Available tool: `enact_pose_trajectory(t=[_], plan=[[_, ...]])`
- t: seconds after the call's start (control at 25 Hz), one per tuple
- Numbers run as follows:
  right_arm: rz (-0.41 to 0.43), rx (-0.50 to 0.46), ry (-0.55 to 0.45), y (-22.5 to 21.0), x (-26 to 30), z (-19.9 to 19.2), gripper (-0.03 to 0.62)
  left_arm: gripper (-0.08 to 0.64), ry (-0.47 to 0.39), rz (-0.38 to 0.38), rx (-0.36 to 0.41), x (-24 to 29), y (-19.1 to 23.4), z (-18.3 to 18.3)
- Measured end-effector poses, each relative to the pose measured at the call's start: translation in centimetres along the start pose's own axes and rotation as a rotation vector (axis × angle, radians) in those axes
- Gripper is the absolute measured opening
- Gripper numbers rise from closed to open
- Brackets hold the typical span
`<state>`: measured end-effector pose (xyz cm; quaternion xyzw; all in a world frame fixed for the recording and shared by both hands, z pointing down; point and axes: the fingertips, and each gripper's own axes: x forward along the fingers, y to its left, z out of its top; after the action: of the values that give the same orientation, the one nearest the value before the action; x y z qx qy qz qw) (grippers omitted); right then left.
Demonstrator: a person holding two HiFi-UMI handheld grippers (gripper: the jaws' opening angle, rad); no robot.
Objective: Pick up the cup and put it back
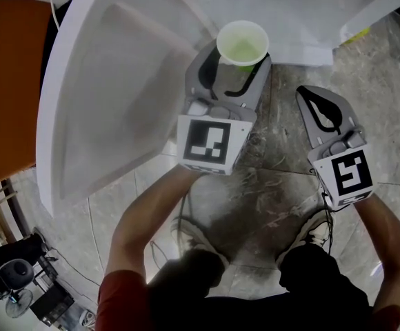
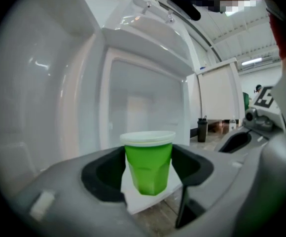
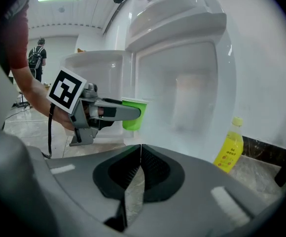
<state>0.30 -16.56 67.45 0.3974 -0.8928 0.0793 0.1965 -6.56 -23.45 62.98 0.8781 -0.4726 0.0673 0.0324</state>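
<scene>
1. Setting. The white appliance [image 1: 110, 95] stands open on the stone floor [image 1: 283, 178]. The cup is in front of its opening, carried in the left gripper. In the right gripper view it appears to rest on no surface.

2. Gripper states. The left gripper [image 1: 240, 64] is clamped on the cup, with one jaw against each side of the wall below the rim. The right gripper [image 3: 135, 174] has its jaws pressed together with nothing between them. It is held beside the left gripper, well apart from the cup.

3. Handling of the cup [image 2: 148, 164]. It is green plastic with a paler rim, a tapered body and a faceted lower wall.
- No liquid shows inside from above, so it is probably light.
- The wall looks thin and is likely to flex under hard pressure.
- The surface looks smooth and may slip under a weak grip.
- Recommended hold: opposite sides of the wall, just under the rim, where the rim stiffens the wall and the taper helps to stop it sliding down. Keep the cup upright and use moderate force.

4. Count.
- White appliance: one.
- Grippers: two.
- Yellow bottle [image 3: 230, 149], on the floor beside the appliance: one.
- Dark flask [image 2: 202, 128], in the background: one.
- Cup: one.
</scene>
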Motion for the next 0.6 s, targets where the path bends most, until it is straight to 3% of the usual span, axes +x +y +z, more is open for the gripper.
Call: enact_pose_trajectory(t=[0.6], plan=[[0.017,-0.003,0.014,2.8,-0.6,0.4,0.003,0.29,-0.015,0.011,-0.05,-7.3,-0.8,-0.6]])
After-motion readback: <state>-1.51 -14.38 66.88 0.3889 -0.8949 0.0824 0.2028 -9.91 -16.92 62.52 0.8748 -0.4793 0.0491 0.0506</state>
